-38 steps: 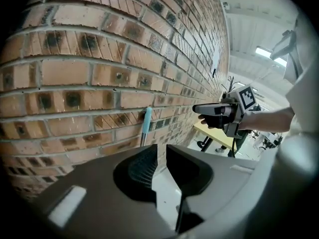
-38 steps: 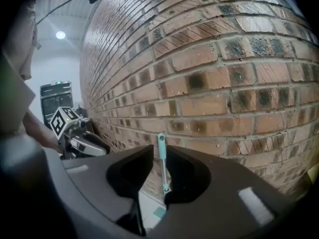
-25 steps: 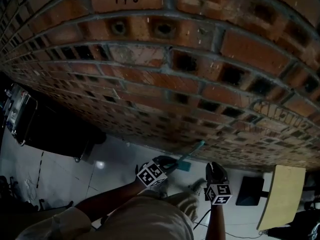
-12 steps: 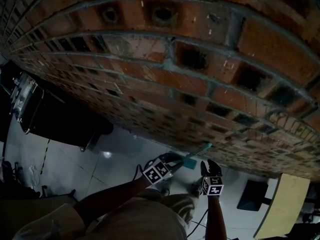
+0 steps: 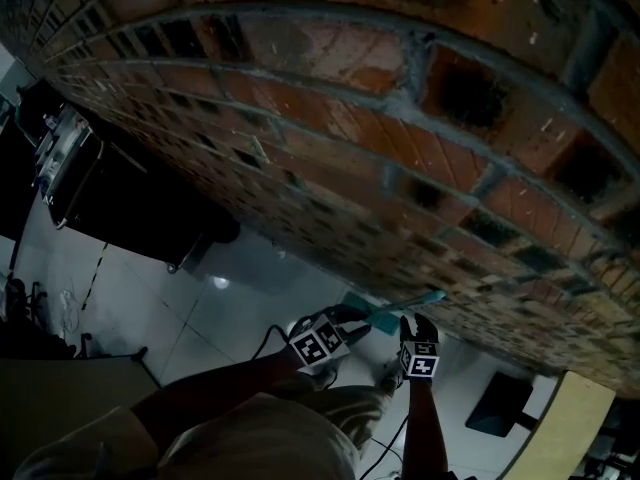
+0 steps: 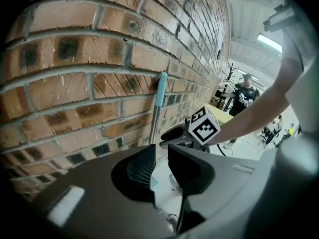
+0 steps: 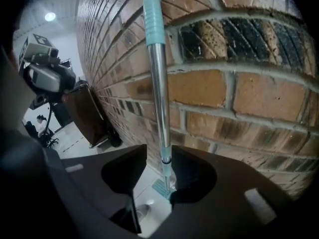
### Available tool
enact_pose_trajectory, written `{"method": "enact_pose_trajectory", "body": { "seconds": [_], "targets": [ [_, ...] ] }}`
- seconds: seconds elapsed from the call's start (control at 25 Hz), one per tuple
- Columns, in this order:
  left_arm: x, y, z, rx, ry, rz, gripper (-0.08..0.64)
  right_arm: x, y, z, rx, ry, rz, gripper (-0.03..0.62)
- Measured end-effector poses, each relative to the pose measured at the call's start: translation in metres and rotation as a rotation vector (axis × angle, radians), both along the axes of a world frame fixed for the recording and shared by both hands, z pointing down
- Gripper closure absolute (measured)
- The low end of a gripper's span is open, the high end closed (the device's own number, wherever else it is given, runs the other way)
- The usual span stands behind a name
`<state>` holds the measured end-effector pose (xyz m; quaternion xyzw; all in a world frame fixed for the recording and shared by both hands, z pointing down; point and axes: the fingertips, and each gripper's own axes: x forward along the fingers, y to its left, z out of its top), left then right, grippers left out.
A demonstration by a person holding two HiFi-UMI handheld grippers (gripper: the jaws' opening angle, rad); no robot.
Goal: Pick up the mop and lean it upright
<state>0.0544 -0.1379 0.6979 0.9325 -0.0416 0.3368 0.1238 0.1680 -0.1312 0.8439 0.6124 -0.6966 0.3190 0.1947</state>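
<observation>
Entry: both grippers are low at the foot of the brick wall (image 5: 330, 168).

Mop (image 7: 159, 108): it stands upright, close against the bricks. The metal pole runs straight up the wall, with the teal grip (image 7: 153, 19) at the top. The mop head (image 7: 162, 187) lies flat on the pale tiled floor (image 5: 200, 318) right at the wall's base. I cannot tell whether the grip actually touches the bricks.

Right gripper (image 7: 158, 156): released. I see the pole standing in the gap between its jaws, hard by the right-hand jaw and clear of the left-hand one. The pads are not squeezing it. The jaws have just been opening.

Left gripper (image 6: 160, 156): also released. Its jaws are parted by a narrower gap and have likewise been opening a little. The pole passes just beyond the tip of its left-hand jaw. In the gap itself I see only floor and a sliver of the teal head. Nothing is gripped.

Head view: the two grippers sit near each other, both aimed at the wall. The pole shows as a short teal-tipped streak just above them.

Surroundings: a dark cabinet (image 5: 130, 223) stands along the wall to the left, well apart from the mop. A tan board (image 5: 560, 433) sits at the lower right edge. In the left gripper view a person (image 6: 244, 96) stands far off in the room.
</observation>
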Motion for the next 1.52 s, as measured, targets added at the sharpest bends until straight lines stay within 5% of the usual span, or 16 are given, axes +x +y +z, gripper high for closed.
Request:
{"method": "enact_pose_trajectory", "body": {
  "seconds": [0.52,1.52],
  "targets": [
    [-0.016,0.002,0.012,-0.009,-0.025,-0.036,0.461,0.001,-0.016,0.058,-0.078,0.053,0.020,0.416],
    [-0.039,0.013,0.019,-0.013,-0.050,-0.064,0.456,0.001,-0.044,0.077,-0.039,0.030,0.056,0.462]
  ]
}}
